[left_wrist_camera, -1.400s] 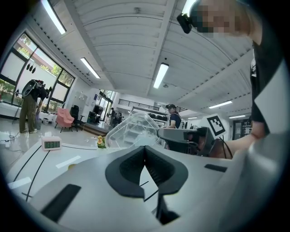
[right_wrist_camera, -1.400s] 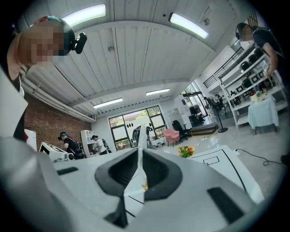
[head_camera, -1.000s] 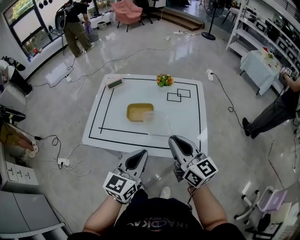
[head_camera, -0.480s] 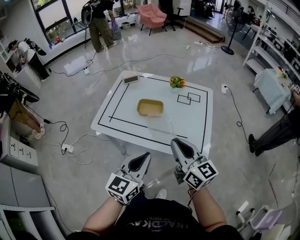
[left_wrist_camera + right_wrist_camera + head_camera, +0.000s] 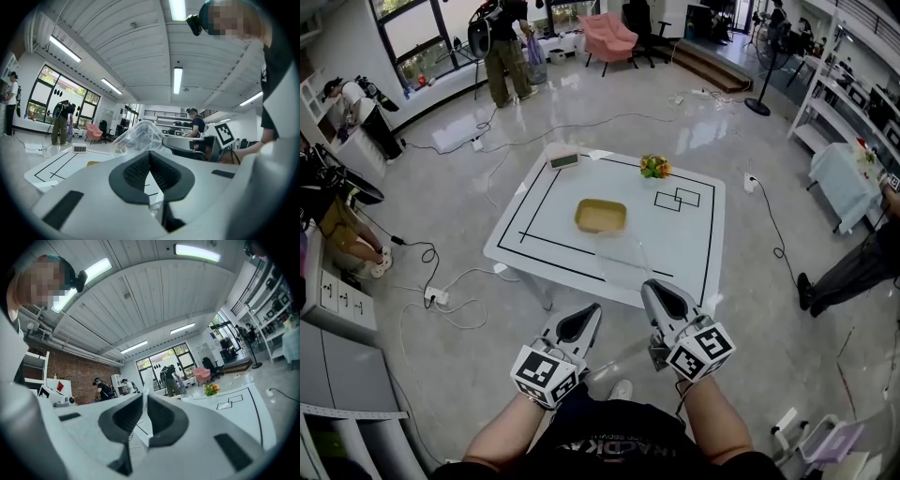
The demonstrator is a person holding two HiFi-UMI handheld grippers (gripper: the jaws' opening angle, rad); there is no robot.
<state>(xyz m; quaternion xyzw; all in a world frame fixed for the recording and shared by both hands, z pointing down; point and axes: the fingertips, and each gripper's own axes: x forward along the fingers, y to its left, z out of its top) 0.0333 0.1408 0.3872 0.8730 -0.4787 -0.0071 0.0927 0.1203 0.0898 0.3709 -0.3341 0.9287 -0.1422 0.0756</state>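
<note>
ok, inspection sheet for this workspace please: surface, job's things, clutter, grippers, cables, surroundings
Surface: white table with black line markings, on a glossy grey floor.
Job's things: clear plastic container, held in the air by its edge; yellow tray mid-table.
Clutter: flowers and small display unit at the table's far edge.
Grippers: right gripper shut on the container's thin edge; left gripper shut, nothing in it.
Cables: floor cables left of the table, another cable on its right.
Surroundings: pink armchair, standing person, shelving.
</note>
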